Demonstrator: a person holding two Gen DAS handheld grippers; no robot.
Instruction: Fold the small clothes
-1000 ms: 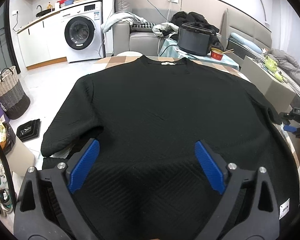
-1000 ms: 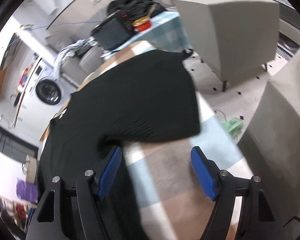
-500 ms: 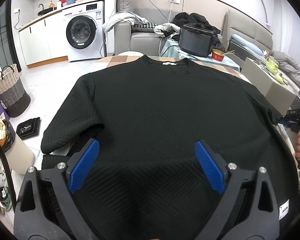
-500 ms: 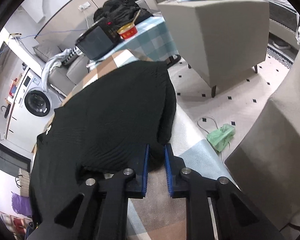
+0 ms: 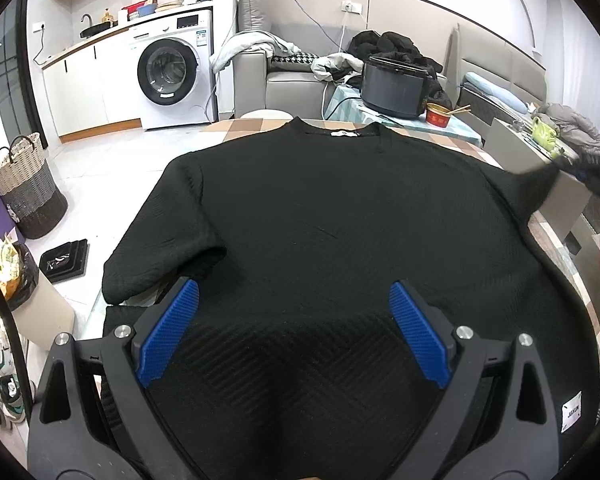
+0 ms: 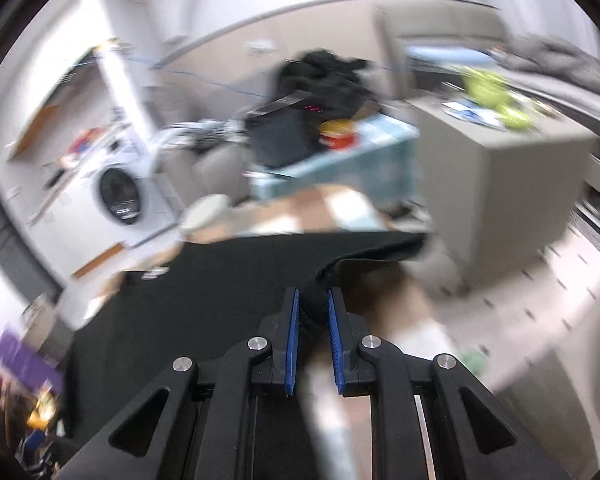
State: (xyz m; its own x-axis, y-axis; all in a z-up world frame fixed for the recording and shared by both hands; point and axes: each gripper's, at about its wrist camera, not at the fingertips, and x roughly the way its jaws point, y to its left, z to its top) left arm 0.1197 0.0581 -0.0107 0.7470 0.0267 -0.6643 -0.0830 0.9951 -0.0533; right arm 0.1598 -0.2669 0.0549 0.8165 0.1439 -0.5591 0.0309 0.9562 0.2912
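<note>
A black textured sweater (image 5: 324, 240) lies flat on the table, collar at the far end, its left sleeve (image 5: 156, 248) folded in along the body. My left gripper (image 5: 292, 320) is open and empty, hovering over the sweater's lower part. My right gripper (image 6: 312, 312) is shut on the cuff of the right sleeve (image 6: 364, 254) and holds it lifted off the table. In the left wrist view the raised sleeve (image 5: 540, 192) shows at the right edge. The right wrist view is motion-blurred.
A checked tablecloth (image 5: 260, 124) covers the table. Beyond it stand a dark cooker (image 5: 392, 88), a red bowl (image 5: 438, 114), a sofa (image 5: 284, 80) and a washing machine (image 5: 172, 76). A woven basket (image 5: 24, 184) stands on the floor at left. A grey cabinet (image 6: 496, 168) stands at right.
My right gripper closed on the right sleeve cuff and has lifted it off the table, swinging upward. My left gripper has stayed open over the sweater.
</note>
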